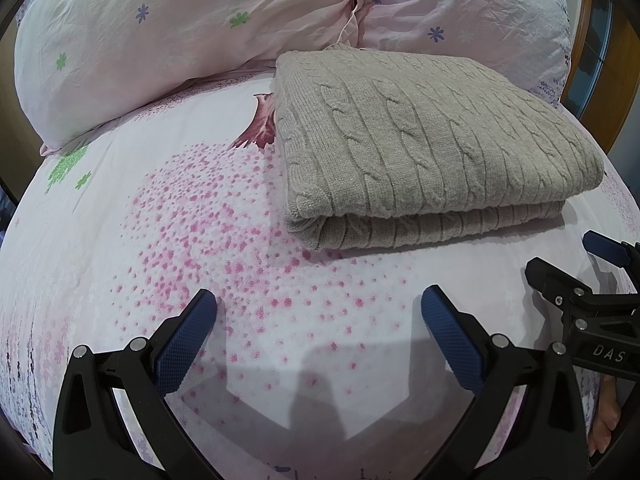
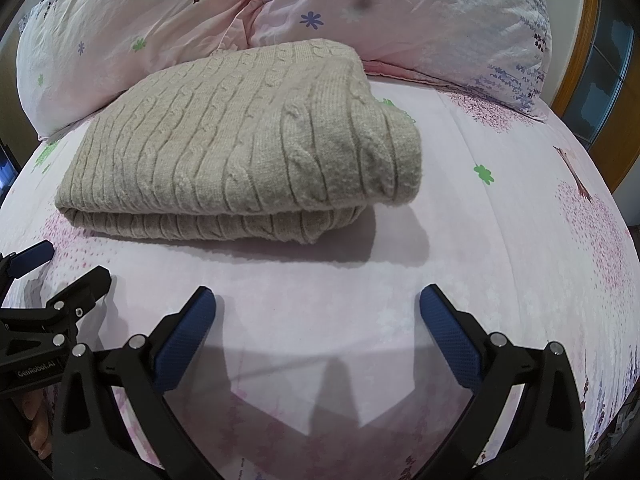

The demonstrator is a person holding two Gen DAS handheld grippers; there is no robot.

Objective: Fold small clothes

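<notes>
Both tools are hovering low over the bed [image 1: 120, 208], side by side. I am keeping the left tool [image 1: 319, 307] spread wide with nothing between its blue pads, and the right tool [image 2: 318, 307] is standing just as wide and empty. Ahead of them, the beige sweater [image 1: 432, 136] is lying folded flat on the flowered sheet, its far edge resting against two pillows [image 1: 160, 40] at the head.

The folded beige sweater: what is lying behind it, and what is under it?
Behind the sweater lie two floral pillows, side by side. Under it is the pink printed bedsheet. The sheet's pattern directly beneath the sweater is covered and cannot be seen.
</notes>
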